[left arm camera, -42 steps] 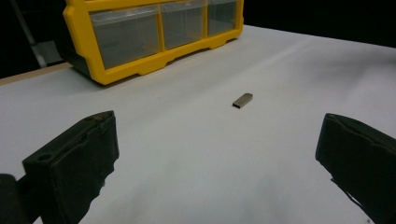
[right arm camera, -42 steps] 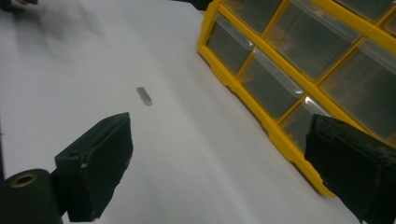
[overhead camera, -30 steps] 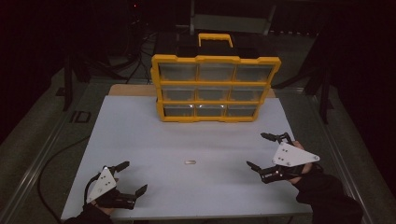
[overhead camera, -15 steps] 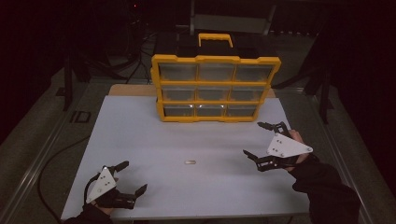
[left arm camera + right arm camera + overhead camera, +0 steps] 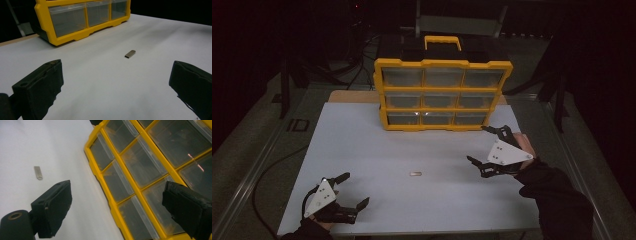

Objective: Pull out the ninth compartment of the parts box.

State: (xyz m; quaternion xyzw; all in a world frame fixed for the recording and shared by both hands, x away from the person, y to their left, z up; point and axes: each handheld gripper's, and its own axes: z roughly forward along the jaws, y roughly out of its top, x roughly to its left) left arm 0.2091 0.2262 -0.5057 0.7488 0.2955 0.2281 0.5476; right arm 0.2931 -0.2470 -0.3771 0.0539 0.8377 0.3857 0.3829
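Observation:
A yellow drawer organizer (image 5: 442, 95) with clear drawers stands at the back middle of the white table (image 5: 357, 140). A small flat metal piece (image 5: 415, 174) lies alone near the table's middle. My left gripper (image 5: 355, 189) rests open at the front left corner, with the metal piece (image 5: 130, 53) ahead of its empty jaws in the left gripper view. On the right, my right gripper (image 5: 477, 144) hovers open, tipped on its side, just off the organizer's lower right corner. Its view faces the organizer's drawers (image 5: 140, 172), and the metal piece (image 5: 38, 172) lies off to one side.
The organizer has a yellow carry handle (image 5: 442, 41) on top. Dark floor and cables (image 5: 267, 175) surround the table. A person's dark sleeve (image 5: 557, 200) reaches in at the lower right.
My right gripper has moved forward and a little left toward the organizer's lower right corner. The left gripper and the metal piece have stayed put.

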